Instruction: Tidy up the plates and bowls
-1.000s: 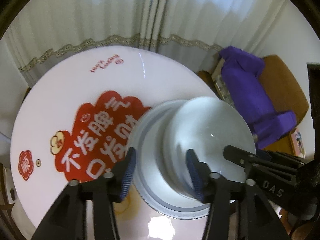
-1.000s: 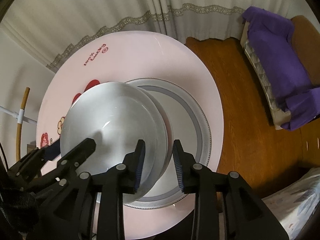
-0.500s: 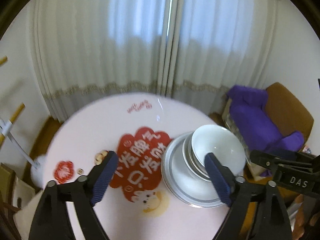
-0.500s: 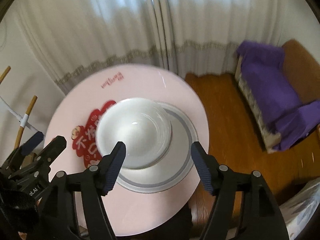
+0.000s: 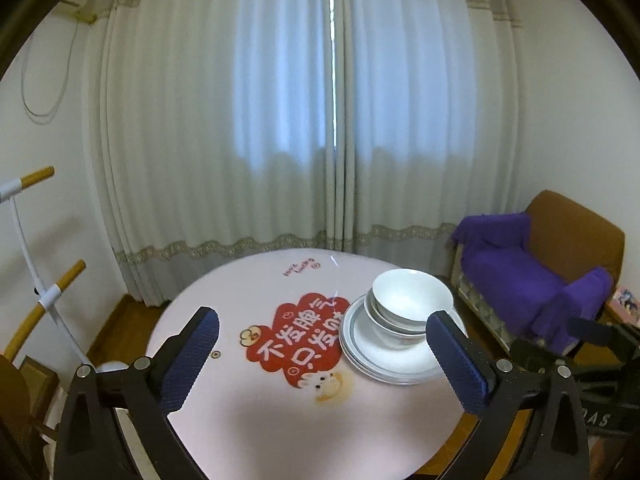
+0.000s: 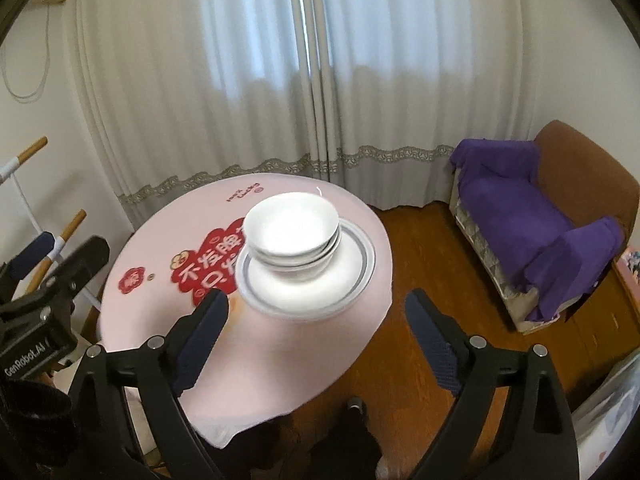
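A stack of white bowls (image 5: 410,300) sits on stacked grey-rimmed white plates (image 5: 390,364) on the right side of a round pink table (image 5: 280,412). The bowls (image 6: 292,232) and plates (image 6: 312,288) also show in the right wrist view, on the same table (image 6: 280,344). My left gripper (image 5: 322,364) is open and empty, held well back above the table's near side. My right gripper (image 6: 316,338) is open and empty, high above the table's near right edge. Each gripper's body shows at the edge of the other's view.
A red printed graphic (image 5: 298,340) covers the table's middle. A brown armchair with a purple cloth (image 6: 532,216) stands to the right on wood floor (image 6: 408,272). White curtains (image 5: 320,120) hang behind. A white rack with wooden pegs (image 5: 36,272) stands at left.
Both grippers opened and let go of the bowl, which now rests on the stack. Both then pulled back and up, far from the dishes.
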### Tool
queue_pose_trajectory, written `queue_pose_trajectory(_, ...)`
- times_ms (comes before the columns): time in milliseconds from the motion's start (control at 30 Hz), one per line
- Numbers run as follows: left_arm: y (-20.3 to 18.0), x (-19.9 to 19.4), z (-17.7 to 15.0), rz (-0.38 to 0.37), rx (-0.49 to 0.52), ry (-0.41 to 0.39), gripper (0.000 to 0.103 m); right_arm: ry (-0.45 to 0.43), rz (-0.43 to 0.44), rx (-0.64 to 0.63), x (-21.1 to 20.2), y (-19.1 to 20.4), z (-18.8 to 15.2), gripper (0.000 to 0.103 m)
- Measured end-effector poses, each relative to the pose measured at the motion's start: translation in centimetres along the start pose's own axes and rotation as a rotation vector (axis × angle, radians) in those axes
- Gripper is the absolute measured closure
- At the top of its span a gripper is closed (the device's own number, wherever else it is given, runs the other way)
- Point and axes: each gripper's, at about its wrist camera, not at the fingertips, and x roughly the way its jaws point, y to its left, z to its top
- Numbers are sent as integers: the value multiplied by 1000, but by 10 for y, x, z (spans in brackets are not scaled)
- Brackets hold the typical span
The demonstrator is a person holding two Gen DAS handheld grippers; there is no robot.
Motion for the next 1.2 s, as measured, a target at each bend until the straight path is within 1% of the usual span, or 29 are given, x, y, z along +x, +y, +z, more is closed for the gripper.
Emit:
queue_pose_trajectory(67,1,-18,-12,-26,-1,-7,1,-17,5,21,-12,1,-11,10)
queue_pose_trajectory(167,6,-36,-27,-19,2,-30,1,-45,-8,42,-30,5,-25,8)
queue_pose_trajectory(333,10,-77,-50,-41,10,-89,1,-110,-26,58,-63,12,-45,6)
queue_pose_trajectory(467,16,-107,-67,-42,-7,-136,1,-152,-33,62,-83,16,-57,4)
queue_pose_trajectory(667,19,-123,-87,-49,-8,-178,1,-236,-60,35,-113,23,-68,1)
queue_pose_trajectory(800,24,-131,-103,-84,-28,-205,1,-274,-63,27,-125,26,-76,0)
queue_pose_trajectory(1000,32,-145,-120,-77,-29,-240,1,-302,-55,27,-136,27,-83,0)
queue_pose_trajectory(1067,36,-151,-126,-72,-34,-262,1,-314,-49,34,-139,26,-84,0)
queue_pose_trajectory(1200,40,-160,-142,-50,-40,-282,1,-334,-51,40,-147,25,-87,0)
